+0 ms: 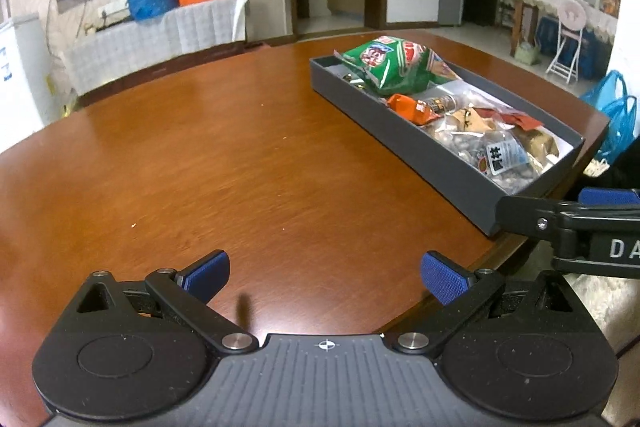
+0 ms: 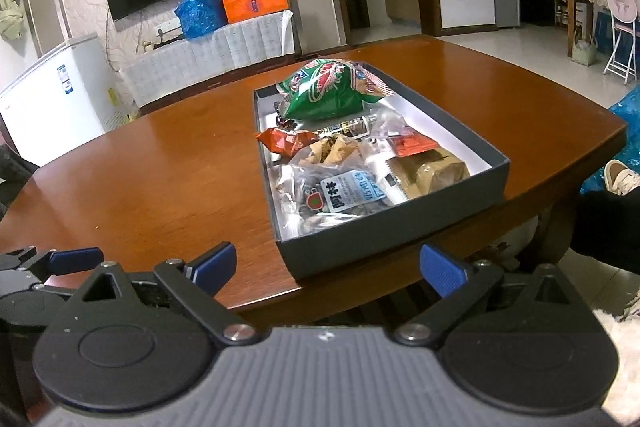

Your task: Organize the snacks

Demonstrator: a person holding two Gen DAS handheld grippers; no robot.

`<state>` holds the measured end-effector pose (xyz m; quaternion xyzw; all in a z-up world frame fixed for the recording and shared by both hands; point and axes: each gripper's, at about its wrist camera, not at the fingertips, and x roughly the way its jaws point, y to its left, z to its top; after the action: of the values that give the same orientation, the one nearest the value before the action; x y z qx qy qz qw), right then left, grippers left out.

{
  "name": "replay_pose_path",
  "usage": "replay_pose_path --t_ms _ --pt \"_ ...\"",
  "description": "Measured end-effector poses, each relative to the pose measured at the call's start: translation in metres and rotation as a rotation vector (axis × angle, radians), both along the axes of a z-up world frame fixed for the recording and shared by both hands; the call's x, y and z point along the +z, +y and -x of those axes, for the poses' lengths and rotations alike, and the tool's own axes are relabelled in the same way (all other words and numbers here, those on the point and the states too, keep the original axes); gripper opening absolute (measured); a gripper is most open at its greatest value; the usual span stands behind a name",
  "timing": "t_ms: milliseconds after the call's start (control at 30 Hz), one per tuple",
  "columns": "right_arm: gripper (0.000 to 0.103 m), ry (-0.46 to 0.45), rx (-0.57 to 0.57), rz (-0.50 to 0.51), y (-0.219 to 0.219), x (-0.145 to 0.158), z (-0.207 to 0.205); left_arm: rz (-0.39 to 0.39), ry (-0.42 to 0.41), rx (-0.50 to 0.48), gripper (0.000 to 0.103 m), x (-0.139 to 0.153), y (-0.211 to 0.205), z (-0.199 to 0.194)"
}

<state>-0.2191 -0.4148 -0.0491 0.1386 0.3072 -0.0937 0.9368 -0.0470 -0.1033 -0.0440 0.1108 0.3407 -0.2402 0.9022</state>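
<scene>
Right now both tools are idling with jaws spread wide and holding nothing: the left gripper (image 1: 325, 277) is hovering over bare wood of the table (image 1: 240, 147), and the right gripper (image 2: 327, 269) is hanging just off the table's near edge, facing the short end of the dark grey box (image 2: 384, 243). All the snacks are lying heaped inside that box, the green bag (image 2: 328, 91) riding above the rim at the far end and a clear packet (image 2: 336, 195) nearest. Because the box is sitting close to the table edge, a nudge from the right gripper is likely to shift it, and reaching into the loose pile is risking dragging neighbouring packets out.
</scene>
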Motion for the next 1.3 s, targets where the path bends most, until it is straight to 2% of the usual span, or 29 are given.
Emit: replay_pose_path --t_ms 267,1300 --pt "0.100 0.008 0.021 0.028 0.0054 -0.0031 -0.0044 0.005 0.009 0.008 0.103 0.0009 0.0033 -0.0022" --pt "0.100 0.012 0.014 0.030 0.0048 -0.0043 -0.0054 0.005 0.010 0.005 0.103 0.0012 0.0036 -0.0011"
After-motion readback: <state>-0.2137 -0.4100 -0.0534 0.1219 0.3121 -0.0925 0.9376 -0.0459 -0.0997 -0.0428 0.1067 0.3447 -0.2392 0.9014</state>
